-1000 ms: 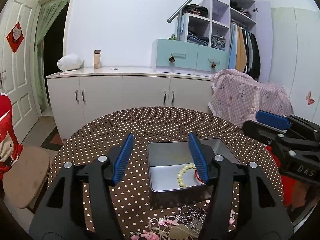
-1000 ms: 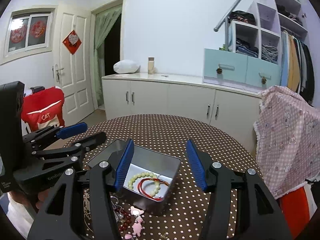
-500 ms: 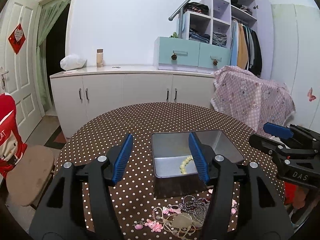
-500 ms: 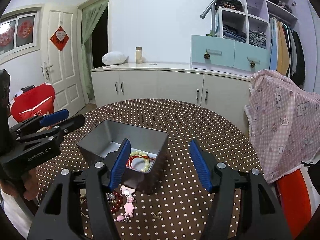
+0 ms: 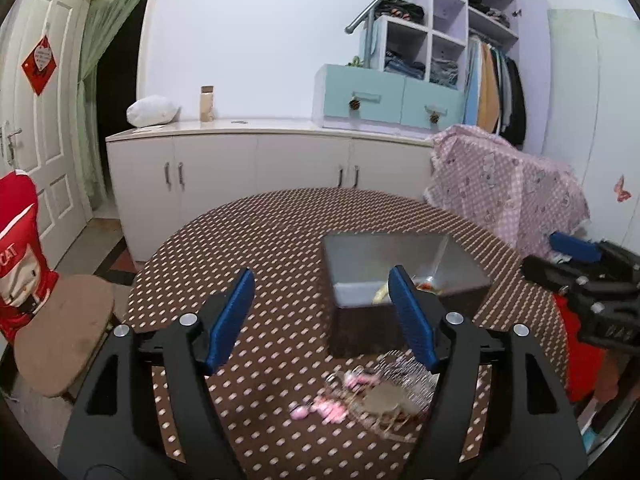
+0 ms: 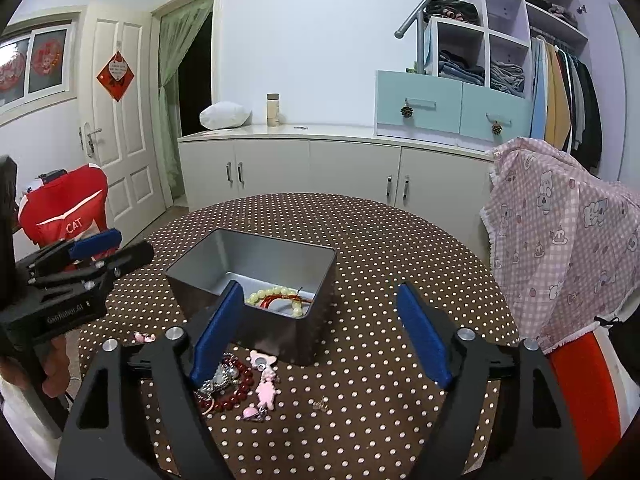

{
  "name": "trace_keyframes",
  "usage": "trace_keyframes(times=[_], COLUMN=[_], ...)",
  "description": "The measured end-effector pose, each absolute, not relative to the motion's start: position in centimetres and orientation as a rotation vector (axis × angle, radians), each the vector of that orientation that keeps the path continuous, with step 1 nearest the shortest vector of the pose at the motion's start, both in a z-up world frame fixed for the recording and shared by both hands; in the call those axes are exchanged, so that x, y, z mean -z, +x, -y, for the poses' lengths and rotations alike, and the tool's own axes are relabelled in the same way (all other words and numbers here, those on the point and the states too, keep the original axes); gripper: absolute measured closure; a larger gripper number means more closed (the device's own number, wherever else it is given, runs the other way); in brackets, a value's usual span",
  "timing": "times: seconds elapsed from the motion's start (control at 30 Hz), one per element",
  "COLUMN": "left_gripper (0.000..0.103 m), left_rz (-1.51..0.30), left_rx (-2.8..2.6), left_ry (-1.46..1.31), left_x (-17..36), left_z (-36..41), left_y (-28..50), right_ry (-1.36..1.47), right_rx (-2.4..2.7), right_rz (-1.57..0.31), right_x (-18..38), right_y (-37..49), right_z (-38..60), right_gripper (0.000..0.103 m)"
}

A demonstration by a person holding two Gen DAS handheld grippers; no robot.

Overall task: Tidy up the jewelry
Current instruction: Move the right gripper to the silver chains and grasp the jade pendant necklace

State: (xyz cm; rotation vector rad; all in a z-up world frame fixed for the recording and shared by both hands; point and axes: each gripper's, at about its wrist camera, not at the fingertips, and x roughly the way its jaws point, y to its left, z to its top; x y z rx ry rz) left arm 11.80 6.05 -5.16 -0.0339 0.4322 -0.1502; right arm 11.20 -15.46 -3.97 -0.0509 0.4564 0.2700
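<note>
Nearest the front edge of the polka-dot tabletop (image 6: 400,240), both grippers hover with nothing between their blue pads. The right gripper (image 6: 320,332) has its jaws set wide apart, just opened further, and empty. The left gripper (image 5: 320,316) has likewise just been spreading its jaws, and they are empty too.

Just beyond the fingers, close to that front edge, lies the loose jewelry pile (image 6: 236,384): a dark red bead bracelet (image 6: 228,394), a silver chain piece, pink charms (image 6: 266,384) and one small gold piece (image 6: 320,403) a little to the right on its own. In the left wrist view the same heap is blurred, so its pieces cannot be told apart there. None of it is touched by either gripper.

Behind the pile, toward the middle of the tabletop, stands the open metal tin (image 6: 316,280). Its long axis runs from near right to far left in the right wrist view, one corner turned toward the pile. Inside, against the near right corner, rest a pale bead bracelet (image 6: 272,294) and a red cord bracelet (image 6: 280,302).

By this showing the task is partly done: two pieces are stowed, several remain outside. Picking from the heap looks like the step in hand.
</note>
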Motion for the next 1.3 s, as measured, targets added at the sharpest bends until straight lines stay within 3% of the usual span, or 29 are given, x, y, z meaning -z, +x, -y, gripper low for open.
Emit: trace_keyframes(times=[0.9,1.07,1.3], left_gripper=[0.029,0.028,0.028], left_rz=[-0.584,-0.582,-0.592], left_rx=[0.093,0.085,0.078], left_ry=[-0.164,-0.155,-0.179], left_x=[10.6,10.8,11.3], left_z=[-11.1,-11.4,-12.3], left_y=[8.2,7.8,7.7], right_ry=[-0.218,-0.254,-0.286], right_rx=[-0.509,-0.518,-0.505], right_rz=[-0.570,-0.606,-0.649], right_x=[8.3,9.4,10.2], right_y=[9.7,10.2,11.1], right_z=[6.0,4.7,4.0], right_gripper=[0.025,0.034,0.055])
